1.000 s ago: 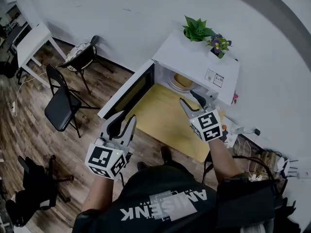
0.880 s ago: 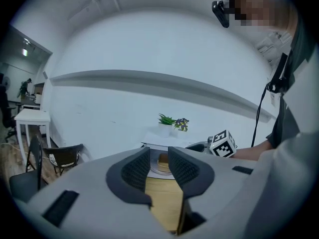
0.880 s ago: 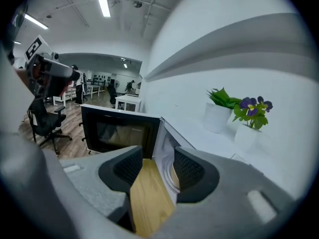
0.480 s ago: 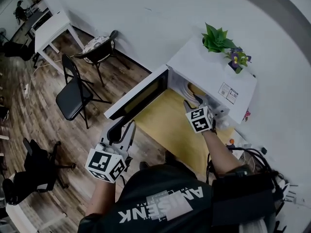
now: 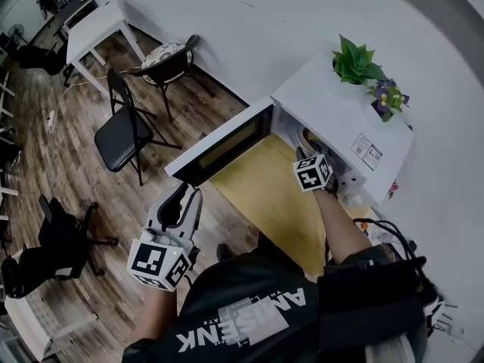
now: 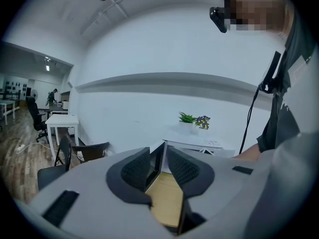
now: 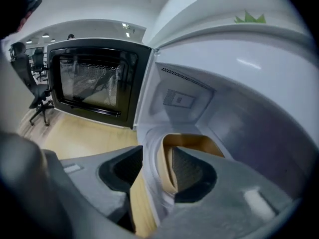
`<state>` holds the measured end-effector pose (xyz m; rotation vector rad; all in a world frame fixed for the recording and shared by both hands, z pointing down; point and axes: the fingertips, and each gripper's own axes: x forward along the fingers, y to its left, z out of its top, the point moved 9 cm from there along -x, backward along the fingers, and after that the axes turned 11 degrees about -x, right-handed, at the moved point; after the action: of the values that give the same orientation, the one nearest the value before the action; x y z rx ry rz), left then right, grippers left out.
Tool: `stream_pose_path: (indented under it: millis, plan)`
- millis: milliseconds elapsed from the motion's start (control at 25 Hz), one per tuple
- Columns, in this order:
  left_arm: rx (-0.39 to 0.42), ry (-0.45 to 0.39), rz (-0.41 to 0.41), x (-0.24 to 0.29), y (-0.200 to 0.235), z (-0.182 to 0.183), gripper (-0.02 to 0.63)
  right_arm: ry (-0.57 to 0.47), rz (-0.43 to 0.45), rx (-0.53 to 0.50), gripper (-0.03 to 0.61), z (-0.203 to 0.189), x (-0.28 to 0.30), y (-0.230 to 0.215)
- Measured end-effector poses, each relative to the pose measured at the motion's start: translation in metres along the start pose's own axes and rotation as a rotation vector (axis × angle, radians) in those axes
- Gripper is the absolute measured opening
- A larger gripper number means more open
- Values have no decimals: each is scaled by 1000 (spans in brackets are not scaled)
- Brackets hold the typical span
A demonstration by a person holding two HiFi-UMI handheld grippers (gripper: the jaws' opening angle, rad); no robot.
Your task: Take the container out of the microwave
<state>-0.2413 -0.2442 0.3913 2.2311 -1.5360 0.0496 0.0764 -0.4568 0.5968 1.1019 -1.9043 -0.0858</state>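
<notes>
1. Grasp step: my right gripper is inside the microwave, jaws apart astride the near wall of the tan container.
2. Next I need to clamp that wall, then draw it out level.
3. My left gripper hangs outside, jaws apart, empty.
4. Container contents: none visible, bottom hidden.

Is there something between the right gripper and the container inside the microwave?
Nothing visible. The microwave door is swung open, and the right gripper has its open jaws on either side of the rim of the container.
</notes>
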Motion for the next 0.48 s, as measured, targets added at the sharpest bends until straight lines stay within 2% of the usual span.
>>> stream_pose_path:
  millis: [120, 280, 480]
  plan:
    - [1, -1, 24, -4, -2, 1, 97, 25, -28, -59, 182, -3, 10, -1]
    - [-12, -2, 74, -13, 3, -1, 97, 90, -26, -84, 158, -8, 22, -3]
    - [-34, -8, 117, -26, 10, 0, 97, 151, -17, -159, 156, -12, 32, -4]
